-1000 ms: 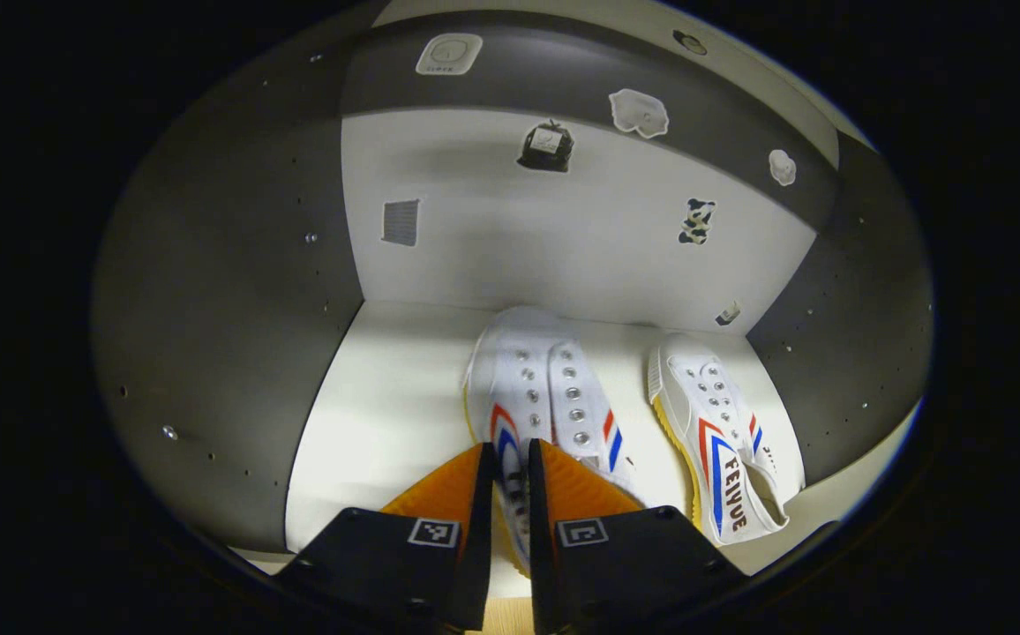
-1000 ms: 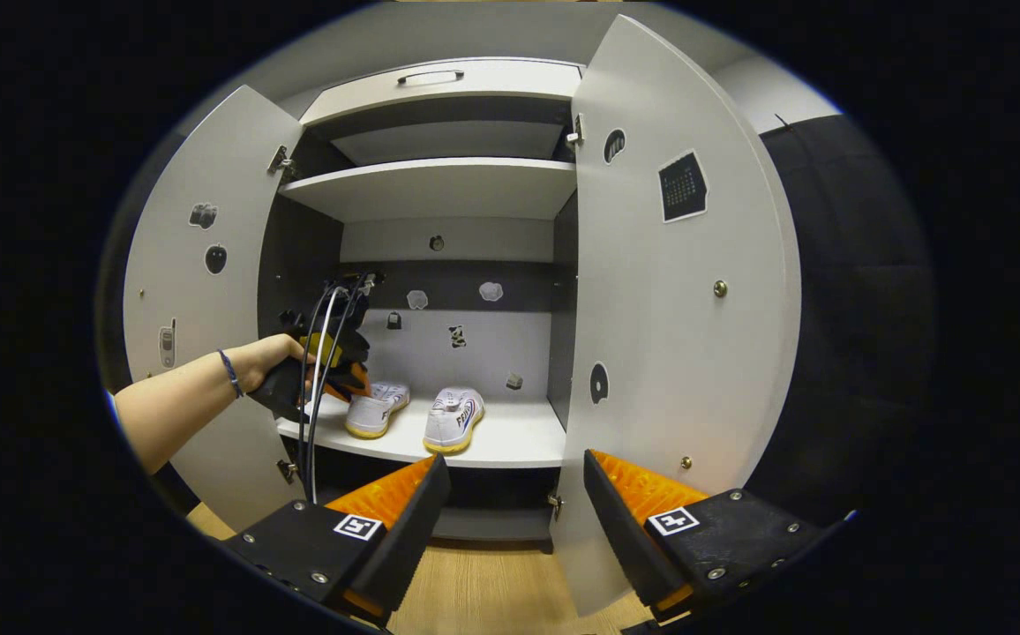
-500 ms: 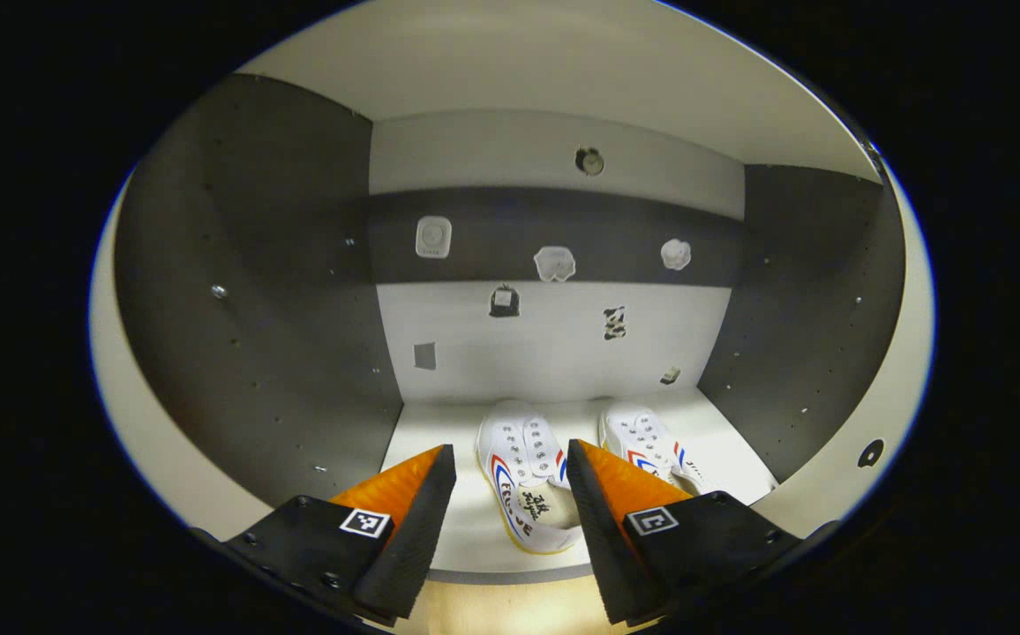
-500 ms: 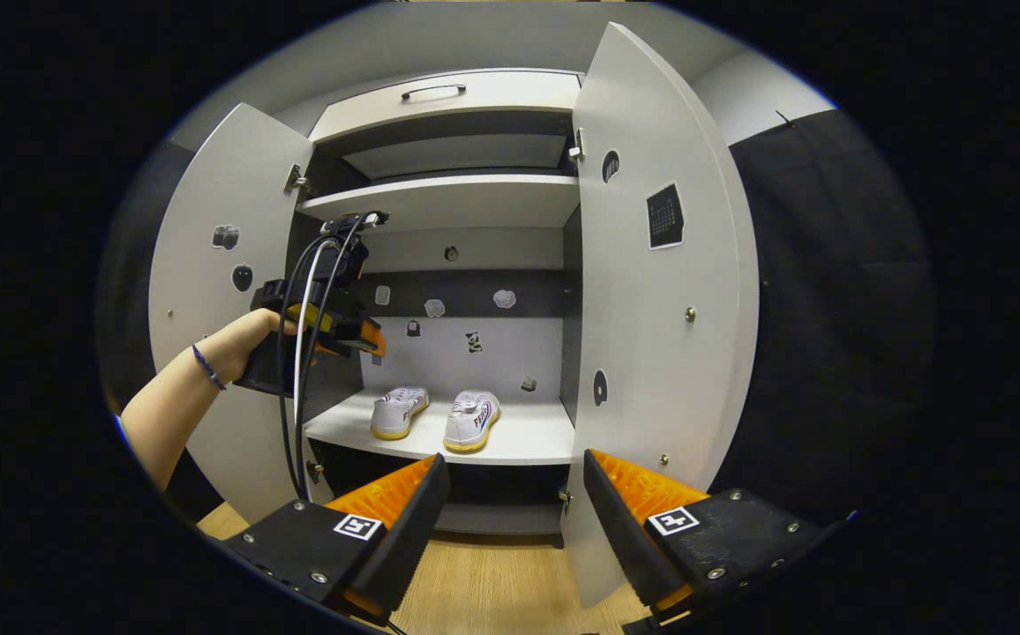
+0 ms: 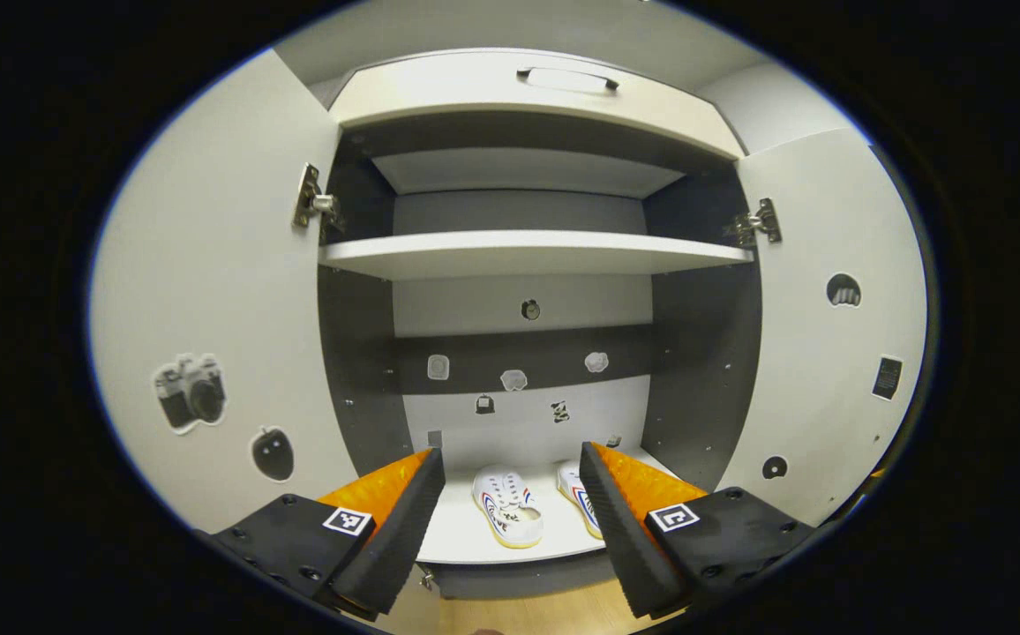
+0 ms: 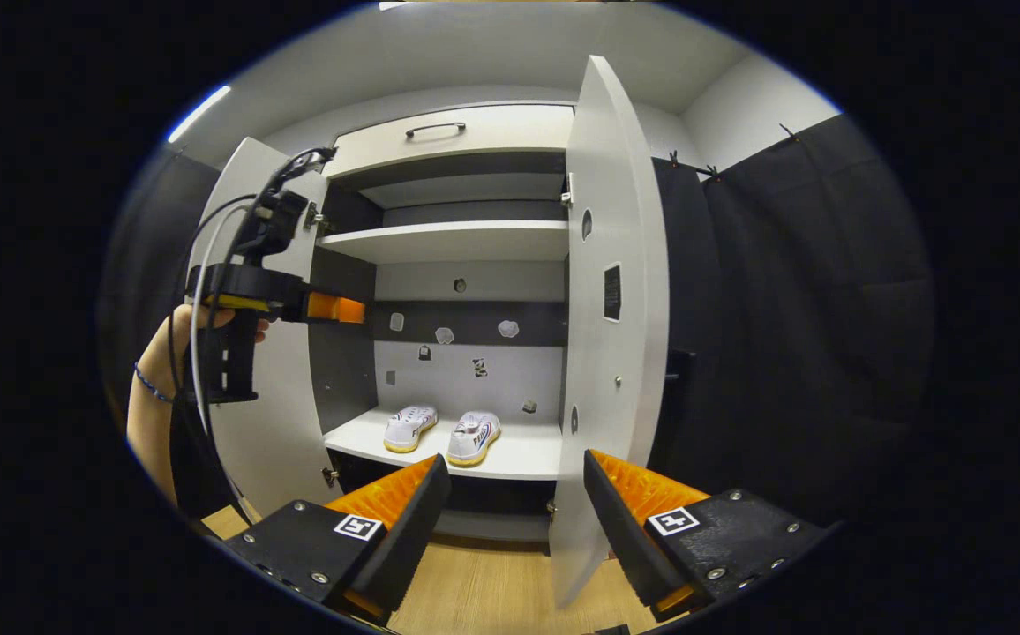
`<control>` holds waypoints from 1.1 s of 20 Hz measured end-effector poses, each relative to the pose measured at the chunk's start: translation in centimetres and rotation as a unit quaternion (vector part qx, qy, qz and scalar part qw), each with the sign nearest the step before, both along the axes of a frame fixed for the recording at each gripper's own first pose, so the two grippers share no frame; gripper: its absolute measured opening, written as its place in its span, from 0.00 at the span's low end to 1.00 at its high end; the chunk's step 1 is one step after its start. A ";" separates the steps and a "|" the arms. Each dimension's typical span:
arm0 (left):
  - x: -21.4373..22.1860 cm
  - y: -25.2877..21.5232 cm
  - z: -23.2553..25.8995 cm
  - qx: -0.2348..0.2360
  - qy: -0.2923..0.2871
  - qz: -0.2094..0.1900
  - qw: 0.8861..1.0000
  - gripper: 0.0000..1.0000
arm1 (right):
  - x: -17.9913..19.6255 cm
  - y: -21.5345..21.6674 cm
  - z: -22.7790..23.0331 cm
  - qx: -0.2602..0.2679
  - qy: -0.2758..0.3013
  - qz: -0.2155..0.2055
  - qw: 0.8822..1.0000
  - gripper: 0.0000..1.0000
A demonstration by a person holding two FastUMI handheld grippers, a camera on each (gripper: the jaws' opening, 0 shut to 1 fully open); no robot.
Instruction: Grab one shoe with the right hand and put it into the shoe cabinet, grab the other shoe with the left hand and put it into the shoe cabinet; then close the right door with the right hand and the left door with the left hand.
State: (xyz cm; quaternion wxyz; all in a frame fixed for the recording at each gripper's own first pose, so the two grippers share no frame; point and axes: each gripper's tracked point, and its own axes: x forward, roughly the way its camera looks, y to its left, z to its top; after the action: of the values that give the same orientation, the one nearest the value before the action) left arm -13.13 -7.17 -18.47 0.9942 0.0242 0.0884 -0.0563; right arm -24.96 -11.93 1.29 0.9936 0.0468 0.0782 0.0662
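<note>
Now both white canvas shoes with red and blue side stripes and yellow soles sit side by side on the lower white shelf [image 6: 510,454] of the grey shoe cabinet [image 5: 519,88], toes toward the back wall. In the right gripper view the left-hand shoe [image 6: 409,428] and the right-hand shoe [image 6: 472,437] lie just left of frame centre, near each other but apart. In the left gripper view the same pair shows at lower centre: one shoe [image 5: 507,506] fully seen between the fingers, the other shoe [image 5: 573,490] partly hidden behind the right finger.

Left claw [image 5: 510,459]: jaws spread wide, nothing between them, held outside the cabinet and facing the open compartment. The right gripper view shows this left claw [image 6: 338,308] at middle left, held level by a person's hand [image 6: 188,331] with a thin bracelet at the wrist, cables looping above it.

Right claw [image 6: 514,467]: jaws spread wide, empty, above the light wooden floor [image 6: 483,591] in front of the cabinet.

Both doors stand open. Left door [image 5: 210,291] carries camera and apple stickers at lower left of the left gripper view. Right door [image 6: 611,353] is seen nearly edge-on at centre right of the right gripper view, its lower edge just beside the right claw's right finger. An upper white shelf [image 5: 528,251] spans the cabinet above the small stickers on the back wall.
</note>
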 end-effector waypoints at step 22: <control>-15.0 10.7 3.8 -0.035 -0.072 0.085 0.993 0.96 | 4.7 -12.5 -0.1 -0.009 -0.002 -0.068 0.998 0.93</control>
State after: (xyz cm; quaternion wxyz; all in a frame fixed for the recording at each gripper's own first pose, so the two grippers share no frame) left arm -28.16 3.54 -14.69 0.9994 -0.0147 0.0165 0.0274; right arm -20.30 -24.43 1.15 0.9963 0.0426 0.0739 -0.0023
